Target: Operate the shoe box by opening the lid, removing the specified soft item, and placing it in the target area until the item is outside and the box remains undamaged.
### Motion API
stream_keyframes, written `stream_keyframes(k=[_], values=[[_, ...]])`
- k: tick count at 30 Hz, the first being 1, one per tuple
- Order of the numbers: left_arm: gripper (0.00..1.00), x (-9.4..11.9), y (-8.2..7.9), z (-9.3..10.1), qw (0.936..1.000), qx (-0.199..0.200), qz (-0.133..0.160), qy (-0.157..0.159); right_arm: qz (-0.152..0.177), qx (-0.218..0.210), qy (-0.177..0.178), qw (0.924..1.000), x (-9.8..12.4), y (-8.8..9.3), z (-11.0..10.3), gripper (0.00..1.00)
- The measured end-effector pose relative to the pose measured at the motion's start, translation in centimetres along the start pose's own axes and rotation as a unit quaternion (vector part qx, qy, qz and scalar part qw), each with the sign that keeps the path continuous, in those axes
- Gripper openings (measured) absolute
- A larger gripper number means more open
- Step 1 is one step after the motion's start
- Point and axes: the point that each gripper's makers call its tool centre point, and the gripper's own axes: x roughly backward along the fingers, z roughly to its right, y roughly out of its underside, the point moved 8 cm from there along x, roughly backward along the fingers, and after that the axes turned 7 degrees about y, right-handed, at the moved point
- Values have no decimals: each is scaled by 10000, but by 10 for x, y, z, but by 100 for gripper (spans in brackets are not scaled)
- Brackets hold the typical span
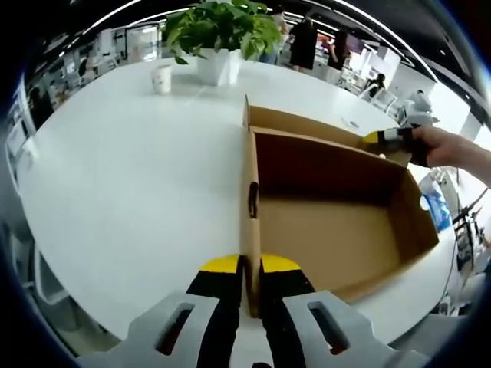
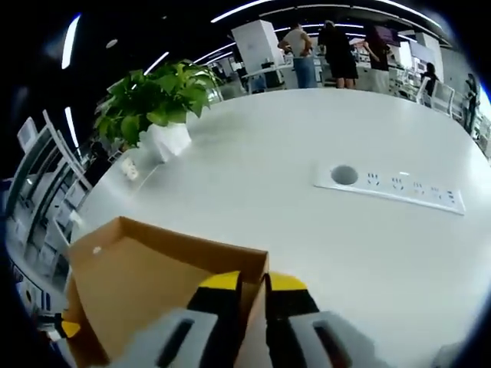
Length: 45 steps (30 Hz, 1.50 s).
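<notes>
An open brown cardboard shoe box (image 1: 337,222) lies on the white table (image 1: 130,176), its floor bare cardboard. My left gripper (image 1: 251,270) is shut on the near short wall, one yellow-tipped jaw on each side, just below a hand slot. The lid flap (image 1: 295,120) stands open along the far side. A hand holds my right gripper (image 1: 389,140) at the box's far right edge. In the right gripper view, my right gripper (image 2: 255,285) is shut on the box's cardboard edge, with the box (image 2: 138,276) spreading to the left.
A potted green plant (image 1: 219,34) and a paper cup (image 1: 162,78) stand at the table's far side. A socket panel (image 2: 391,186) is set into the tabletop. Chairs ring the table, and people stand in the background.
</notes>
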Motion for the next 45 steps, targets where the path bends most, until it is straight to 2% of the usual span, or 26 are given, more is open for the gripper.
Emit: stream_keyframes(k=[10, 14, 34, 45], values=[[5, 1, 0, 2, 9999, -110, -26, -49, -4, 13, 258, 9997, 18, -16, -2, 0], [5, 1, 0, 3, 9999, -117, -9, -49, 68, 15, 219, 9997, 22, -21, 1, 0], [4, -3, 0, 4, 9998, -170, 10, -41, 450, 69, 147, 9989, 69, -40, -1, 0], [4, -3, 0, 6, 9998, -181, 6, -40, 673, 225, 124, 9974, 93, -50, -6, 0]])
